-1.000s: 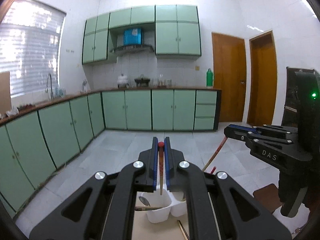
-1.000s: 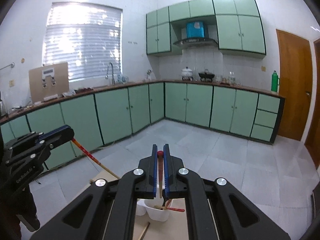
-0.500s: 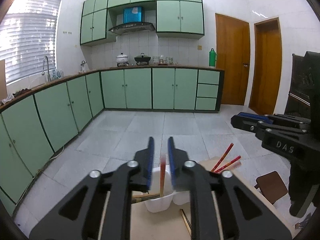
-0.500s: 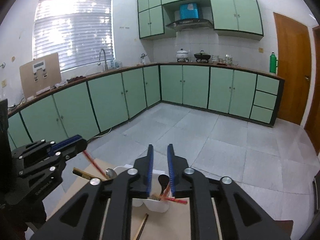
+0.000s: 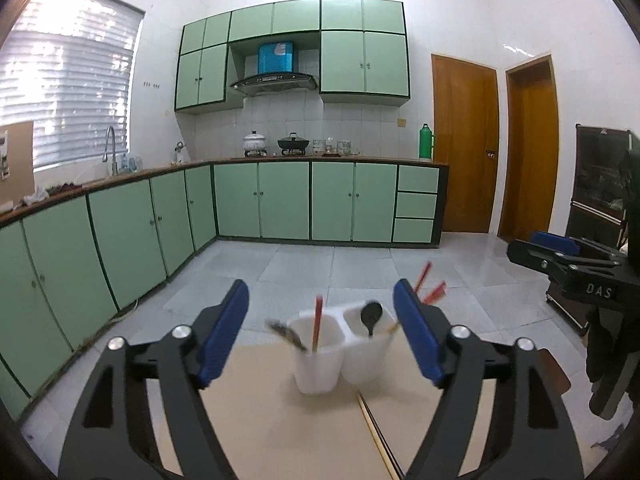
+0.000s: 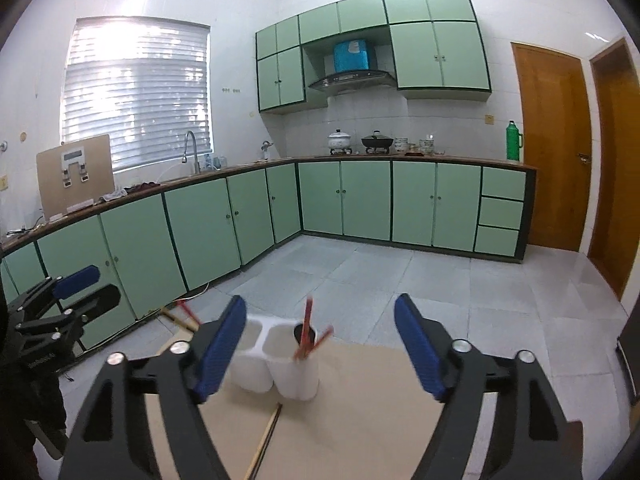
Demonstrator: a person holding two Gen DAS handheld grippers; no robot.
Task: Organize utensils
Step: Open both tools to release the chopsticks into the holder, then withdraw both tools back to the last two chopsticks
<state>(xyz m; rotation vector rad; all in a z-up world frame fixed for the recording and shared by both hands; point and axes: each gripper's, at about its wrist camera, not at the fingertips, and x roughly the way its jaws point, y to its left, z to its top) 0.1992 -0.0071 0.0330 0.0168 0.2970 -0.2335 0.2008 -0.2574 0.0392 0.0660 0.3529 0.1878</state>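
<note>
Both grippers are wide open here and holding nothing. The left gripper (image 5: 321, 328) has its blue-padded fingers (image 5: 224, 332) spread far apart, and the white utensil holder (image 5: 340, 354) sits framed right between them on the tan table (image 5: 280, 420). Same deal on the other side: the right gripper (image 6: 320, 340) has its fingers (image 6: 416, 344) splayed out with the holder (image 6: 280, 364) showing in the gap.

The holder is a two-compartment white cup thing standing upright near the far edge of the table. In the left wrist view, the left compartment has a red chopstick (image 5: 317, 322) poking up plus a metal spoon (image 5: 286, 332) leaning out toward the left. The right compartment holds a dark spoon (image 5: 371, 316), bowl end up, and a couple more red chopsticks (image 5: 430, 290) peek out from behind the right finger. They're a bit blurry, so exactly where they sit is hard to call.

From the right wrist view, red chopsticks (image 6: 310, 330) lean in the nearer compartment. A single wooden chopstick (image 6: 264, 440) lies flat on the table in front of the holder, apart from it.
</note>
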